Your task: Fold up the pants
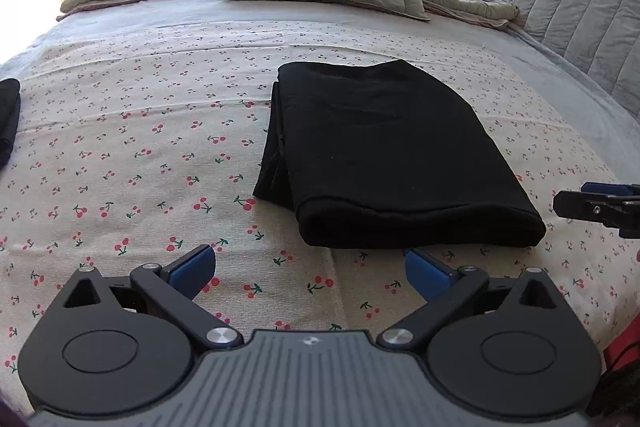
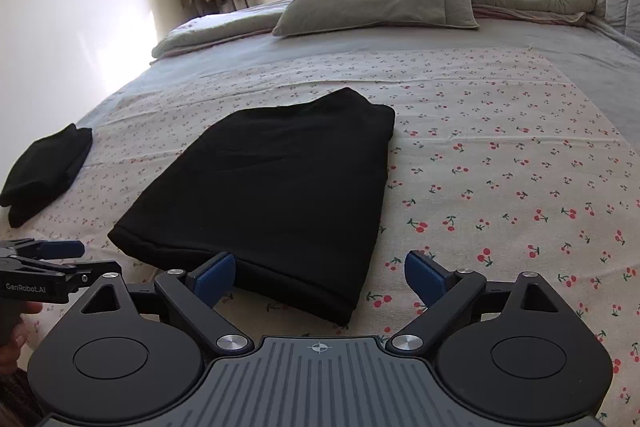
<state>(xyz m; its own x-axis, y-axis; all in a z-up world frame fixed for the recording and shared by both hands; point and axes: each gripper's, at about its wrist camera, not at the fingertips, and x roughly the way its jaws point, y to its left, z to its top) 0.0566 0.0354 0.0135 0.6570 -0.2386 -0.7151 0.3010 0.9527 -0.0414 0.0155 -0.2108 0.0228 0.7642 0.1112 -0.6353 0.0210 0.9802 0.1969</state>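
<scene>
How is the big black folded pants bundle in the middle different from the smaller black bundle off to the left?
The middle pants are a wide, flat rectangle; the left bundle is narrower and looks smaller. The middle pants lie just ahead of both open grippers; the left bundle sits off near the bed's edge. Both are black, folded, and rest on the cherry-print sheet.

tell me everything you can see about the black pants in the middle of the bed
The black pants are a soft, matte, knit-looking fabric, folded into a thick, roughly rectangular stack of several layers. A rounded fold edge faces the cameras; loose layered edges show along its left side in the left wrist view. It lies flat on the cherry-print sheet. Both grippers are open and neither holds it, though the right gripper straddles its near edge.
</scene>
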